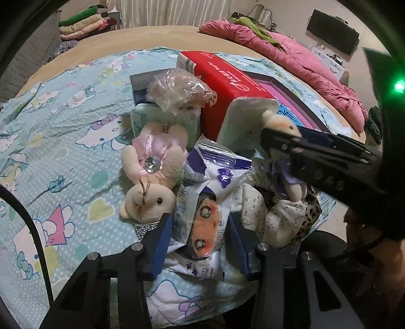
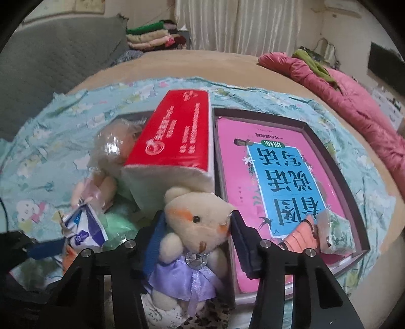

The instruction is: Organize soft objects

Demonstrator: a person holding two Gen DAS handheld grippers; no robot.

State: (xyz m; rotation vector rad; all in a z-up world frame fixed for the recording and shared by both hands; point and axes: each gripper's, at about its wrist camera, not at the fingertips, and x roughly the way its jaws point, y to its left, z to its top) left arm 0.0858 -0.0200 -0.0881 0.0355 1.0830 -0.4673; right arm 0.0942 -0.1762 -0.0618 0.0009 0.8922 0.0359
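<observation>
Between the left hand-held gripper (image 1: 200,227) pads sits a white-and-purple packet (image 1: 202,202), pinched; the right hand-held gripper (image 2: 197,225) clamps a purple-dressed teddy bear (image 2: 195,238) at the head. Either could slip, being squashy. Beyond lie a red tissue pack (image 2: 174,134), the patterned bed (image 1: 63,141) and curtains (image 2: 240,22).

Both wrist views close, angled down over bed; share red tissue pack (image 1: 222,83) (image 2: 174,131).

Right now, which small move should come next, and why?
Probably lift the right gripper a little: its blue pads flank the plush bear in the purple dress, apparently touching its head, so a short lift would test the grip before it goes anywhere.
</observation>
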